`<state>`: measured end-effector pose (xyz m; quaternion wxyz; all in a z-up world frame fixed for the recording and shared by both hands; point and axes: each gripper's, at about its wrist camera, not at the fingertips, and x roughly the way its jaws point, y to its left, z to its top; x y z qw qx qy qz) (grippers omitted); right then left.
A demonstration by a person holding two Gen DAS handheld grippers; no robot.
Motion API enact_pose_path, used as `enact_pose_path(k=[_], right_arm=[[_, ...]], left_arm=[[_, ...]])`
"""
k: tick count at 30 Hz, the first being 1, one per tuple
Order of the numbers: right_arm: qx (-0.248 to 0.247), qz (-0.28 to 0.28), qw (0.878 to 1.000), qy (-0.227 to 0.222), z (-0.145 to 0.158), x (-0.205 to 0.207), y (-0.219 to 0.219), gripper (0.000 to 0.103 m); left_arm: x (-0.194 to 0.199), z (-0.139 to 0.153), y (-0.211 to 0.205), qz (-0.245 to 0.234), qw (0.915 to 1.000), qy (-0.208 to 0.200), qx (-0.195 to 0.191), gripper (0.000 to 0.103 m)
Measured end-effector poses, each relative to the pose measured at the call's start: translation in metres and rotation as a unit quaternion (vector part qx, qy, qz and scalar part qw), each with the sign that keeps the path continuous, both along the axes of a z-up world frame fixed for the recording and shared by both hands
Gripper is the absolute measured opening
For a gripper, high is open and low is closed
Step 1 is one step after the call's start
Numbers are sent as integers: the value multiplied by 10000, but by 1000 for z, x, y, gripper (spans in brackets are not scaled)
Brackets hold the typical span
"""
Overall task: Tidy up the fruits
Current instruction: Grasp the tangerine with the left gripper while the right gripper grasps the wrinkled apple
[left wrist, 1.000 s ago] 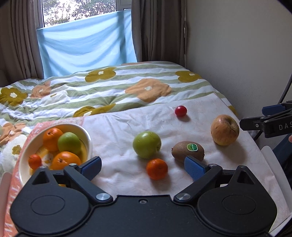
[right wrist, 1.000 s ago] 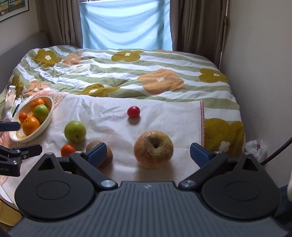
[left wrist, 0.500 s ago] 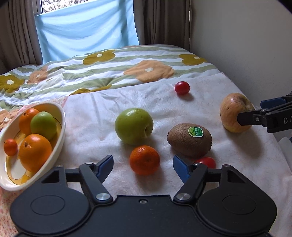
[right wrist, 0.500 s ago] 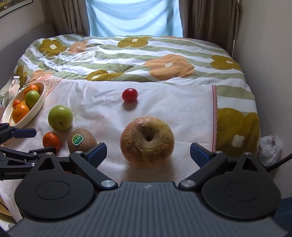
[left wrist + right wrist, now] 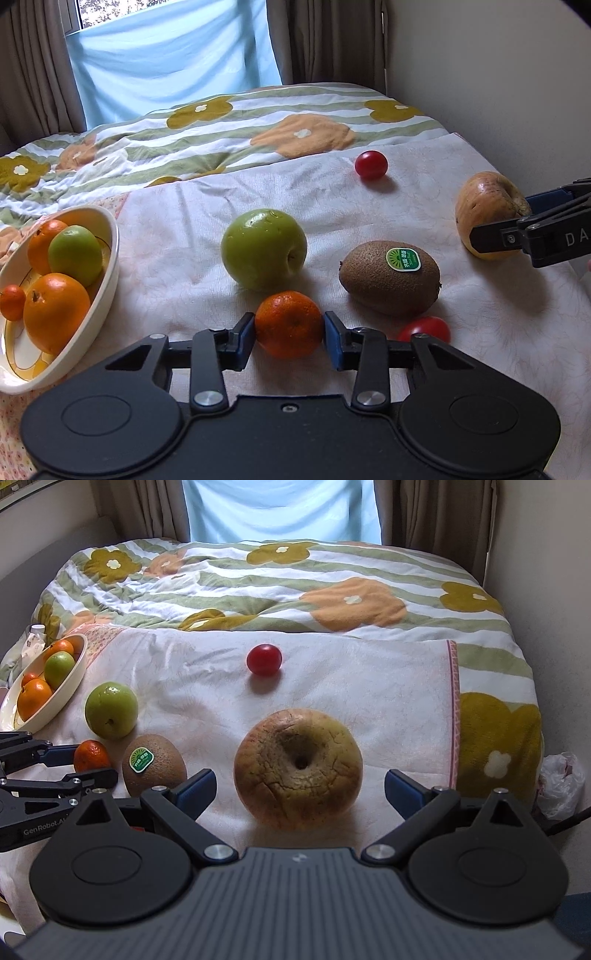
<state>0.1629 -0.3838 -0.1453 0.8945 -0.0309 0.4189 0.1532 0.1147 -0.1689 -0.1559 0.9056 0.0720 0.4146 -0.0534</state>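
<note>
On the bed cloth (image 5: 166, 258), six fruits remain outside the bowl (image 5: 107, 258); the left gripper (image 5: 289, 334) pinches the tangerine (image 5: 289, 324), while the right gripper (image 5: 299, 788) is spread around the apple (image 5: 298, 766).

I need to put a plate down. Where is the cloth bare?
Bare cloth lies between the far cherry tomato, the big apple and the cloth's pink edge. It is crowded around the green apple, kiwi, mandarin and bowl.

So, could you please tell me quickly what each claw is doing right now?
Left claw: has just closed on the small orange.
Right claw: open around the wrinkled apple, pads not touching it.
</note>
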Motion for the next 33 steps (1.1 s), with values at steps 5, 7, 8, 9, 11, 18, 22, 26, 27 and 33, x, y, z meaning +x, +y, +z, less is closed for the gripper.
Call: enact_pose_path(k=[5,7,8,9,11,18,22,26,27,33], right_arm=[[-69,70,10000,8,-3,3,4,103],[-95,94,9999,12,-3,5,7,103],[-109,100,9999,8,-4,5,8,103],[-124,99,9999,3,-4,6,9,103],[-149,84,9999,-8,-6,7,10,103],[-252,40,9997,-27,-7,8,12,90],[-187,12,9998,-33,-3,4,10,90],[-220,58,9997,-101,6,-2,14,90],[-225,84,9996,-120,10,-5,15,90],[-180,162,9994,-247,33,-17,23,90]], left_arm=[[1,0,0,10,10000,12,11,43],[1,1,0,24,10000,21,3,43],[1,0,0,27,10000,21,4,43],[0,0,0,23,10000,20,7,43],[0,1,0,26,10000,25,7,43],[-5,4,4,67,10000,40,-38,42],[-9,11,6,72,10000,-20,-63,42],[-14,20,8,122,9998,-105,-103,42],[-16,23,9,136,9998,-132,-112,42],[-26,45,16,220,9991,-316,-163,42]])
